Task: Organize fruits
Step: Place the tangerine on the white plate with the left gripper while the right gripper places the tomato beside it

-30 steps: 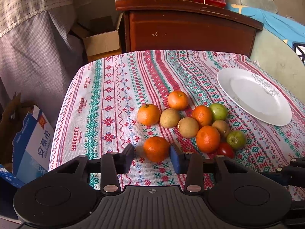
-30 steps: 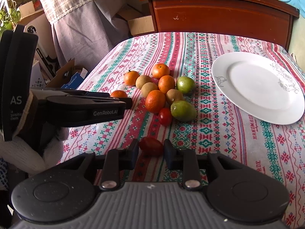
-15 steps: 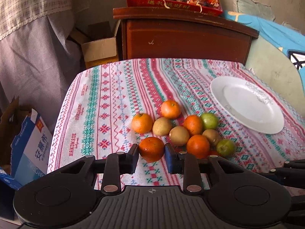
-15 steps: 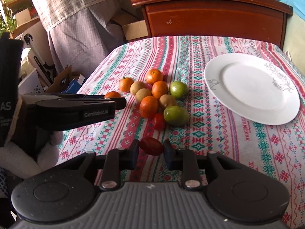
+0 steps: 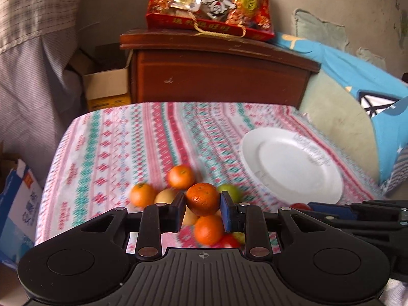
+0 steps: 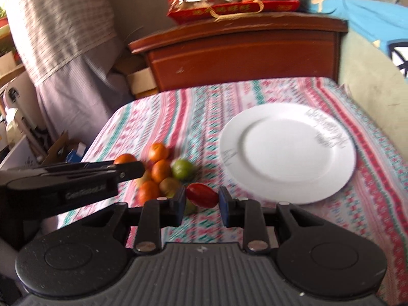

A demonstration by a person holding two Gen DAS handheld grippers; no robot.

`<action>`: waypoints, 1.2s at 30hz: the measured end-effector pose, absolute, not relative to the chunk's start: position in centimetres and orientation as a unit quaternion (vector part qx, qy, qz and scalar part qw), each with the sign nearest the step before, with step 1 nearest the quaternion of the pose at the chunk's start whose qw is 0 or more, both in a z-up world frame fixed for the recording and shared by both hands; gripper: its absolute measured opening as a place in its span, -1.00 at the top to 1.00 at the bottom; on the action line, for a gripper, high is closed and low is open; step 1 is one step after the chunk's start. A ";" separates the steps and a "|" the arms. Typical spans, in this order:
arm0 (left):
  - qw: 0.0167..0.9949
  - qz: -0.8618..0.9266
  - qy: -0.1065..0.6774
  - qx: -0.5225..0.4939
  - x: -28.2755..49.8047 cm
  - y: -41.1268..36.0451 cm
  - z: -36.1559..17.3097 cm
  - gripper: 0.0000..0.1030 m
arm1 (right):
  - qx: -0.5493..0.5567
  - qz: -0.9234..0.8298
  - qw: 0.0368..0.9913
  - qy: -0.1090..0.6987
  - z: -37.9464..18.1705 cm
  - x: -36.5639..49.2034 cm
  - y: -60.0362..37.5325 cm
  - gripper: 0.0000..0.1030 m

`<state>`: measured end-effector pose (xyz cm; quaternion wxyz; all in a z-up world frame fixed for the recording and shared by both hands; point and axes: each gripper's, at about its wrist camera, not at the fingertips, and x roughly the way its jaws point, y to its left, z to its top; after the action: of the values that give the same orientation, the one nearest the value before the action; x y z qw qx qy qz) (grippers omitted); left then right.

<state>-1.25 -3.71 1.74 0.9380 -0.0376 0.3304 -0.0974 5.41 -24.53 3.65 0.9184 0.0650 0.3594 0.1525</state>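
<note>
left gripper [image 5: 203, 206] clamping orange [image 5: 202, 199], right gripper [image 6: 202, 201] clamping red tomato [image 6: 202, 194], both carrying clear above fruit pile [image 6: 163, 176]. keeping grip steady, travelling level toward white plate [image 6: 288, 176], lowering before releasing.

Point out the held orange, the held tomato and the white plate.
orange [image 5: 202, 199], left wrist view, middle of its peel between the pads.
tomato [image 6: 202, 195], right wrist view, middle of its red skin.
plate [image 6: 288, 150], right wrist view, bare centre.
</note>
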 end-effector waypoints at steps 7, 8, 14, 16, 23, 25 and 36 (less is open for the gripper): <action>0.933 -0.131 0.332 -0.048 0.5 -6.3 1.9 0.49 | 0.090 0.106 0.924 0.357 3.8 7.1 -27.6 0.47; 0.932 -0.137 0.332 -0.050 0.8 -6.7 1.9 0.49 | 0.094 0.100 0.923 0.359 3.7 7.3 -28.0 0.47; 0.923 -0.167 0.344 -0.048 2.3 -9.2 0.5 0.49 | 0.125 0.069 0.917 0.374 2.6 8.6 -30.1 0.47; 0.920 -0.174 0.347 -0.051 2.7 -9.7 0.1 0.49 | 0.124 0.062 0.917 0.374 2.3 9.0 -30.5 0.47; 0.915 -0.186 0.353 -0.053 4.0 -11.1 -0.8 0.48 | 0.127 0.057 0.914 0.380 1.5 10.6 -31.2 0.41; 0.915 -0.186 0.355 -0.054 4.3 -11.4 -1.1 0.49 | 0.131 0.058 0.913 0.383 1.3 10.8 -31.3 0.40; 0.918 -0.183 0.349 -0.042 4.8 -12.3 -1.6 0.37 | 0.134 -0.016 0.921 0.365 1.6 12.3 -34.0 0.36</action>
<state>4.84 -12.34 -1.60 0.9180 -0.0421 0.3492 -0.1830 12.34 -34.04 1.58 0.9213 0.1336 0.3649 -0.0163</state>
